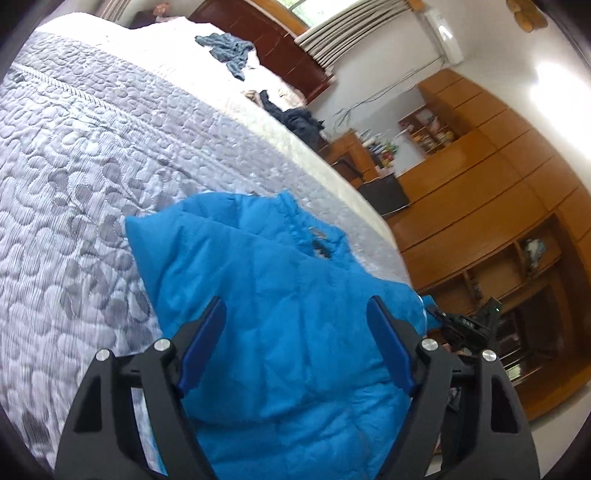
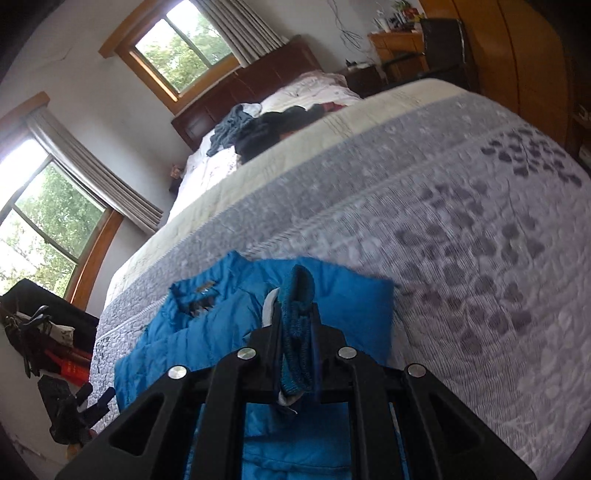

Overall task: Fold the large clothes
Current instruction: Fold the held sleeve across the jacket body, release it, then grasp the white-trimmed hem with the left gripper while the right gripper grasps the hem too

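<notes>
Left gripper [image 1: 295,317], black with blue pads, is spread wide with nothing between its fingers. Right under it and ahead of it lies the puffy bright blue jacket [image 1: 277,295], resting on the grey quilted bedspread with leaf shapes [image 1: 74,166]. The bottom of the jacket is cut off by the edge of the picture. A small dark patch [image 1: 322,251] sits on the jacket ahead of the gripper, but any writing on it is too small to read.

The right gripper [image 2: 297,317] is pinched tight on a blue knitted cuff [image 2: 297,332] of the jacket [image 2: 207,332], which sticks up between its fingers. The pads are hidden by the cloth. This picture is blurry, so the bedspread [image 2: 461,240] pattern is hard to make out.

Far ahead of both grippers, a crumpled grey-blue cloth [image 1: 227,48] and a dark pile of clothes [image 1: 295,118] lie near the brown wooden headboard [image 1: 266,33].
</notes>
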`<state>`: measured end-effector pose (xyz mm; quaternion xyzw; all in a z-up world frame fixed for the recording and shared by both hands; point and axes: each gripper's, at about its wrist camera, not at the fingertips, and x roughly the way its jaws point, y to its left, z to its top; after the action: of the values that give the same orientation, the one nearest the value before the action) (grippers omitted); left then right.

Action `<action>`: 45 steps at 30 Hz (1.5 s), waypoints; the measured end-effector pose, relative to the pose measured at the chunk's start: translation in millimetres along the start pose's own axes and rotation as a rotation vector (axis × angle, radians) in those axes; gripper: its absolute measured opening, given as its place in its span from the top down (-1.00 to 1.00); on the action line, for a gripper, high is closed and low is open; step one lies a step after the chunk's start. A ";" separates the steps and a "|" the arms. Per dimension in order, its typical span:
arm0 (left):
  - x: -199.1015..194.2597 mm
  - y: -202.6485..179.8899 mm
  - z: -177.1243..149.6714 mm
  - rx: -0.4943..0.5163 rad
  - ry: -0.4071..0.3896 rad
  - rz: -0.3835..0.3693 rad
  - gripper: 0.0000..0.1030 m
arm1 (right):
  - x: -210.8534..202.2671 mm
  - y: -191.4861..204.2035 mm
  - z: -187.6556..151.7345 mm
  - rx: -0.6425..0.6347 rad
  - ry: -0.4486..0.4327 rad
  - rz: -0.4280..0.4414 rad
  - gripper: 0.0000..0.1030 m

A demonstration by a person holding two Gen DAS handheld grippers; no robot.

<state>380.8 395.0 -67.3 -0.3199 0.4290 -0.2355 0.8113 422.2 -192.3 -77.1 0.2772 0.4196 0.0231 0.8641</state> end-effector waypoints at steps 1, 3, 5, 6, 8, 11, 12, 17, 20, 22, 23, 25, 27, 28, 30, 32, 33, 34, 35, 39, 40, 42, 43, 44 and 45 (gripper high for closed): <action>2.2 2.9 2.1 -0.002 0.006 0.006 -0.46 | 3.9 -6.2 -3.2 0.015 0.008 -0.001 0.77; 5.7 6.6 4.0 0.001 0.016 0.022 -0.46 | 11.4 -15.7 -9.3 0.040 0.029 -0.003 0.77; 11.7 10.4 5.3 0.007 0.030 0.049 -0.46 | 21.7 -26.4 -15.8 0.060 0.053 -0.016 0.77; 14.9 11.4 6.0 0.011 0.036 0.064 -0.46 | 26.2 -29.4 -17.8 0.066 0.069 -0.016 0.77; 27.2 16.5 10.4 0.012 0.076 0.108 -0.46 | 38.0 -36.5 -20.0 0.083 0.126 0.002 0.66; 19.3 9.0 21.6 0.024 0.080 0.063 -0.39 | 21.1 -44.6 -7.3 0.128 0.107 0.075 0.56; 12.7 3.1 23.4 0.044 0.065 0.038 -0.42 | 4.5 -43.1 -0.2 0.122 0.059 0.094 0.56; -8.5 -5.4 31.1 0.061 0.011 -0.057 -0.54 | -8.3 -18.6 4.9 0.006 0.059 0.163 0.56; 17.2 7.9 24.5 0.038 0.090 0.016 -0.54 | 29.3 -21.6 -9.2 -0.018 0.153 0.118 0.57; 35.2 19.1 20.0 0.020 0.137 0.056 -0.52 | 49.4 -31.9 -16.4 0.000 0.181 0.082 0.79; 40.3 24.0 19.6 0.016 0.142 0.067 -0.51 | 55.2 -37.9 -18.6 0.004 0.187 0.070 0.94; 36.9 26.4 19.0 0.006 0.131 0.065 -0.50 | 53.7 -43.5 -18.8 0.022 0.191 0.103 0.93; 21.2 21.5 17.2 0.005 0.107 0.043 -0.50 | 32.2 -41.3 -19.1 0.021 0.165 0.147 0.77; 13.7 17.8 15.2 0.018 0.098 0.026 -0.52 | 23.6 -40.0 -20.3 0.012 0.155 0.159 0.76; -5.6 6.2 3.0 0.054 0.082 -0.023 -0.58 | 3.0 -36.7 -27.0 -0.018 0.150 0.200 0.75; -4.8 -0.3 -6.2 0.061 0.108 -0.056 -0.61 | 2.6 -37.2 -30.7 -0.020 0.164 0.211 0.74; -0.7 -0.7 -10.0 0.065 0.123 -0.050 -0.61 | 9.2 -39.3 -32.7 -0.015 0.180 0.198 0.74; 7.2 1.5 -13.8 0.064 0.145 -0.016 -0.61 | 18.2 -42.1 -33.5 0.001 0.200 0.180 0.74; 17.8 8.6 -18.5 0.048 0.181 0.029 -0.61 | 28.1 -47.1 -37.1 0.018 0.219 0.162 0.79; 6.2 13.8 -24.0 0.022 0.169 0.027 -0.57 | 12.7 -48.6 -45.5 0.031 0.197 0.207 0.63; -5.3 11.2 -24.7 0.019 0.151 0.003 -0.60 | 0.5 -47.5 -48.5 0.021 0.185 0.223 0.54; -35.2 5.0 -33.2 0.028 0.126 -0.040 -0.70 | -28.7 -49.3 -61.6 0.001 0.182 0.264 0.47; -51.1 2.8 -41.8 0.036 0.130 -0.057 -0.74 | -42.7 -52.9 -73.0 -0.001 0.209 0.279 0.30; -65.7 2.0 -53.3 0.046 0.150 -0.067 -0.74 | -52.2 -56.3 -82.7 -0.007 0.233 0.282 0.21; -72.6 1.0 -63.9 0.054 0.170 -0.063 -0.75 | -65.8 -62.3 -98.5 -0.022 0.261 0.282 0.19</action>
<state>288.9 423.1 -55.7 -0.2901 0.4795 -0.2988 0.7724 294.9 -217.6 -110.0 0.3184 0.4849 0.1842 0.7935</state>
